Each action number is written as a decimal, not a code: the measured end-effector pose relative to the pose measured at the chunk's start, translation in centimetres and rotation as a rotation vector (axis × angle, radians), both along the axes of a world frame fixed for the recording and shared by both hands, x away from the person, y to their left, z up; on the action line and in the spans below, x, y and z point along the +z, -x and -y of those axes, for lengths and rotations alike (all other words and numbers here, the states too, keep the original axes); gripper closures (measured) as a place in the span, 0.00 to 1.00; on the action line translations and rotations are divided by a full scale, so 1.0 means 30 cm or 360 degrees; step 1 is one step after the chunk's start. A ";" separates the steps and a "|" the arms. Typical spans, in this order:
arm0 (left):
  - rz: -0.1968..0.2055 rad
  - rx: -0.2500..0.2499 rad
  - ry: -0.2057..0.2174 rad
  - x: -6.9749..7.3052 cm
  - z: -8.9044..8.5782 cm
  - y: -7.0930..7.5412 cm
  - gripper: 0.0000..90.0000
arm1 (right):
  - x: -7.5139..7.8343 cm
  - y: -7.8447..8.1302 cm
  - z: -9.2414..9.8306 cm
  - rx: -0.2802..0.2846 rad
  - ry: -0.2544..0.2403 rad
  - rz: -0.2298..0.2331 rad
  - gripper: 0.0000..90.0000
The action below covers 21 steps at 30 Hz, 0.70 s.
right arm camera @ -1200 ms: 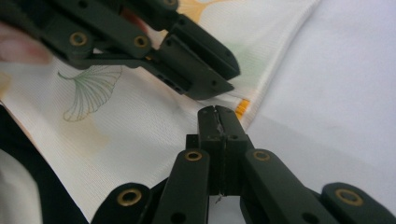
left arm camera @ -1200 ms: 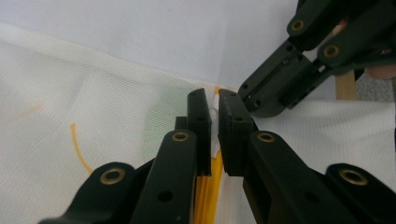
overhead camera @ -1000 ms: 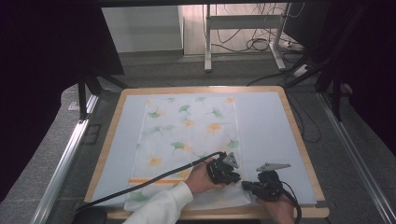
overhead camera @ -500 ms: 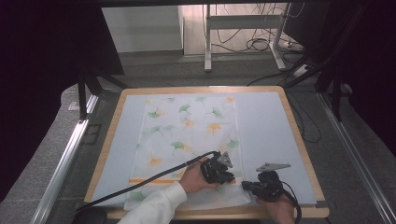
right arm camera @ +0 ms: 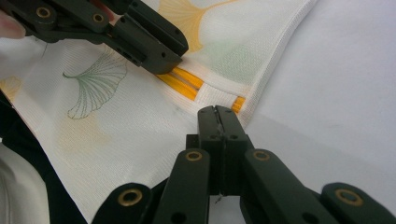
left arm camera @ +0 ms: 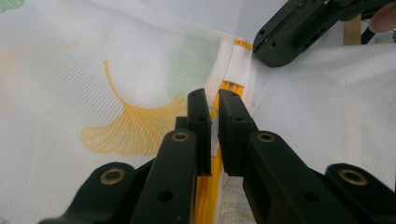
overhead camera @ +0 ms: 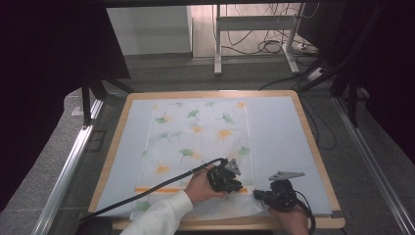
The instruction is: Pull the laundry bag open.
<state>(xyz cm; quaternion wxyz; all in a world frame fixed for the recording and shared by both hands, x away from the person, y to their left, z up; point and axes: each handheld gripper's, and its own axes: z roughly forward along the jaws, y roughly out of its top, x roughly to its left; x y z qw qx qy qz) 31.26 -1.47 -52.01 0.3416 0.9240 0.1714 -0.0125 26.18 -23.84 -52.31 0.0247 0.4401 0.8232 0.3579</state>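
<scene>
- A white cloth [overhead camera: 195, 147] with a leaf print is spread flat on the bench [overhead camera: 303, 147], reaching its near edge.
- The left gripper [left arm camera: 214, 105] is set on the cloth's orange stripe [left arm camera: 208, 186]; its jaws are nearly closed, pinching a thin fold of cloth.
- The right gripper [right arm camera: 218, 114] is held at the cloth's near right edge, jaws closed; whether cloth is caught cannot be told.

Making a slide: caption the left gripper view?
Left tool pinching the ginkgo-print cloth at its orange stripe.
</scene>
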 end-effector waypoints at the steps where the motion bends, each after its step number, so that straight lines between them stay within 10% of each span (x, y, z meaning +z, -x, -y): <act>1: -0.0006 0.0008 0.0003 0.000 -0.002 0.001 0.94 | 0.000 0.000 0.000 0.0001 0.0000 0.0001 1.00; 21: -0.0002 0.0045 0.0000 -0.005 -0.077 0.007 0.94 | -0.001 -0.002 0.004 0.0005 -0.0010 -0.0009 1.00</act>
